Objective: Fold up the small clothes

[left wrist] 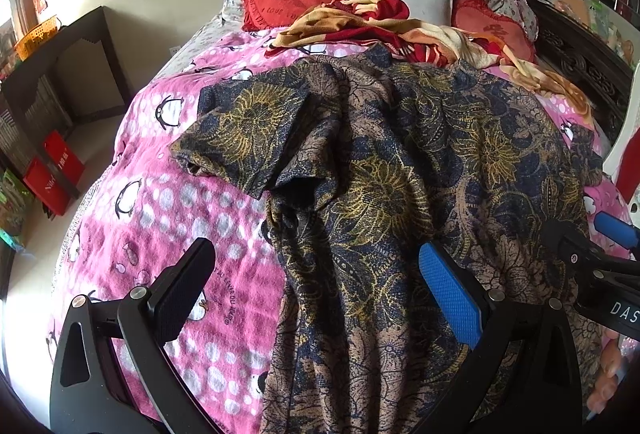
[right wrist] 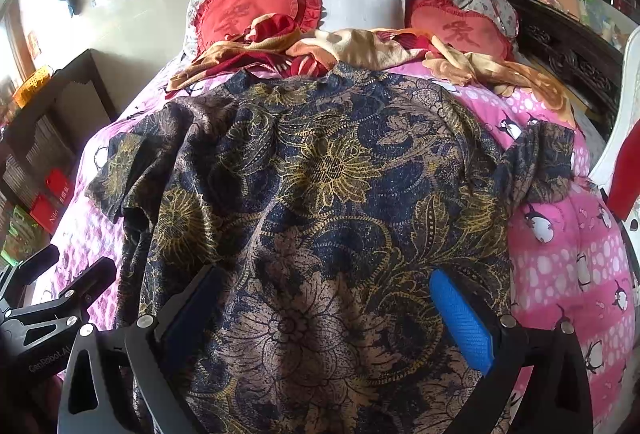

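Sprawling wrinkled across the pink penguin-print fleece blanket [left wrist: 168, 201] lies a dark blue and tan floral short-sleeved shirt [right wrist: 320, 193]. Both the left gripper [left wrist: 316, 282] and right gripper [right wrist: 328, 310] hover spread wide above it. "GenRobot.AI" marks the left tool's body.

Free: pink penguin blanket [left wrist: 168, 218] left of patterned shirt [left wrist: 380, 193] | Free: blanket strip right | Blocked: crumpled red-and-tan cloth [right wrist: 320, 49] and heart cushions [right wrist: 248, 13] beyond collar
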A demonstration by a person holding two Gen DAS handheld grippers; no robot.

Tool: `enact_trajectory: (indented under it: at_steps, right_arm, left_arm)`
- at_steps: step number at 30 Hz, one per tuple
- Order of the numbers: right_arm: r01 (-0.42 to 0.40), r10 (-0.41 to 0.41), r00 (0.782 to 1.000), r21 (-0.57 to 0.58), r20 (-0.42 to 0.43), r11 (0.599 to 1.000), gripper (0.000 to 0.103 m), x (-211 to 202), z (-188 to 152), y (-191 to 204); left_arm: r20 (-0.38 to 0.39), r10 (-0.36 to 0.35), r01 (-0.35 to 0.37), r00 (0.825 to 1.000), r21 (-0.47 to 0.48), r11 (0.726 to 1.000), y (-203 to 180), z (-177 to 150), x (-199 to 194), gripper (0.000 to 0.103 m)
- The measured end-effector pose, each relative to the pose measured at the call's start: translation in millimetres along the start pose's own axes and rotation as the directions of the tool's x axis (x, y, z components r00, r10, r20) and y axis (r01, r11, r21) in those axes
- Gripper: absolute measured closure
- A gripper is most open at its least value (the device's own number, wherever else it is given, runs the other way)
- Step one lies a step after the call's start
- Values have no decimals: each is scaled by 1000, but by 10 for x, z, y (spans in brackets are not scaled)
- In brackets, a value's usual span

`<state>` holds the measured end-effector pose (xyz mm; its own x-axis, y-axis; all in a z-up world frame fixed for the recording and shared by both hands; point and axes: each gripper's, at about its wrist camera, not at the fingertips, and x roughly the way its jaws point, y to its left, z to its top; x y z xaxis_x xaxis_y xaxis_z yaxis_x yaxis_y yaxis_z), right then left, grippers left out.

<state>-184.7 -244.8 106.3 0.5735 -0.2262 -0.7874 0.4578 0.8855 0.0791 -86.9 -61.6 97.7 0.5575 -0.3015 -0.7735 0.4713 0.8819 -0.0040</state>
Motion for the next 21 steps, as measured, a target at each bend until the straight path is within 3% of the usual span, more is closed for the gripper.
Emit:
enact_trajectory:
  at_steps: [21]
  right_arm:
    - [14,-14,1000,-13,1,1000,0,69,2,-8]
  left_arm:
    - [-19,9,-9,1000,-6,1000,-1,-8,76,1]
